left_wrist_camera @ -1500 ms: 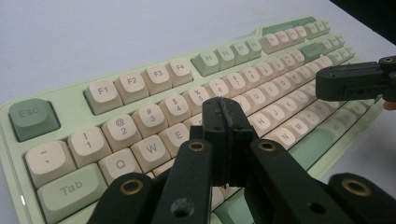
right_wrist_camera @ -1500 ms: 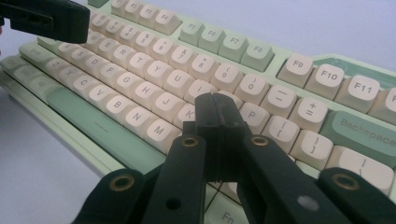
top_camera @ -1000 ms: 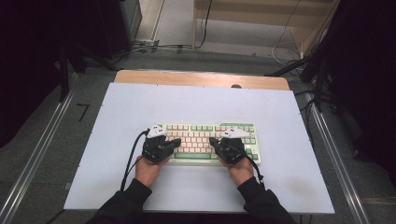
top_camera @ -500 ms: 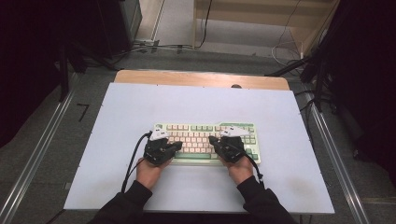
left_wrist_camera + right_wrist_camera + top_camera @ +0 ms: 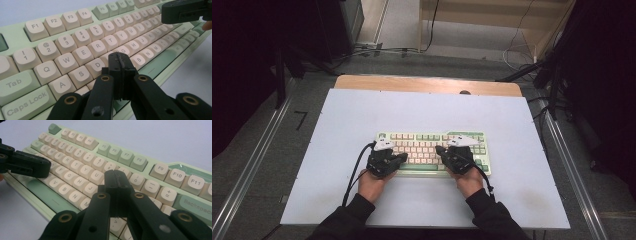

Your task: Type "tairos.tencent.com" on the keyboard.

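Note:
A pale green keyboard point(image 5: 424, 144) with cream and green keys lies on the white table top, a little nearer than its middle. My left gripper point(image 5: 403, 157) is shut and empty, with its tip point(image 5: 119, 58) just over the keys around F and G. My right gripper point(image 5: 439, 149) is shut too, holding nothing, and its tip point(image 5: 115, 176) hovers above the keys near I and K. Each gripper view shows the other gripper over the keyboard: the right gripper point(image 5: 165, 11) at top right, the left gripper point(image 5: 47, 168) at left. Whether either tip touches a key I cannot tell.
The white table top point(image 5: 362, 115) has a wooden strip point(image 5: 427, 84) along its far edge. Metal rails point(image 5: 562, 150) run along both sides. Cables point(image 5: 382, 50) lie on the floor behind, with dark drapes at left and right. A black cable point(image 5: 354, 175) trails from the left gripper.

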A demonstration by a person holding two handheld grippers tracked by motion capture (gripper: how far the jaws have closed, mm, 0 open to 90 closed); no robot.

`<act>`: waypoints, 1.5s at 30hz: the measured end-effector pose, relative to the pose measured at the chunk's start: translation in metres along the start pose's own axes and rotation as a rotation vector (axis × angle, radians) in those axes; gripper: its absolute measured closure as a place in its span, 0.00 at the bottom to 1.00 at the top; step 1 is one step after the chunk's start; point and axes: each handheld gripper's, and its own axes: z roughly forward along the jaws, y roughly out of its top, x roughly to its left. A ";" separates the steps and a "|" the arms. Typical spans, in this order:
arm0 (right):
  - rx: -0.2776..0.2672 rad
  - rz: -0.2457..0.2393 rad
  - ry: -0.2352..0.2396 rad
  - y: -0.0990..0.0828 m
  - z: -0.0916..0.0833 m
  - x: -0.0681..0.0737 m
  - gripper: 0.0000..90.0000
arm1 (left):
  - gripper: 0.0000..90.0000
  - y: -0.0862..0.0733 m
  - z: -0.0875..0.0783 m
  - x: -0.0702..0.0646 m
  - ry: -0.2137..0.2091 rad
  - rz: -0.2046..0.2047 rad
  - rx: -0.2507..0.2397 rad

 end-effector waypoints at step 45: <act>0.009 0.013 -0.027 0.002 0.011 -0.004 0.97 | 1.00 0.005 -0.012 0.005 0.028 -0.037 -0.109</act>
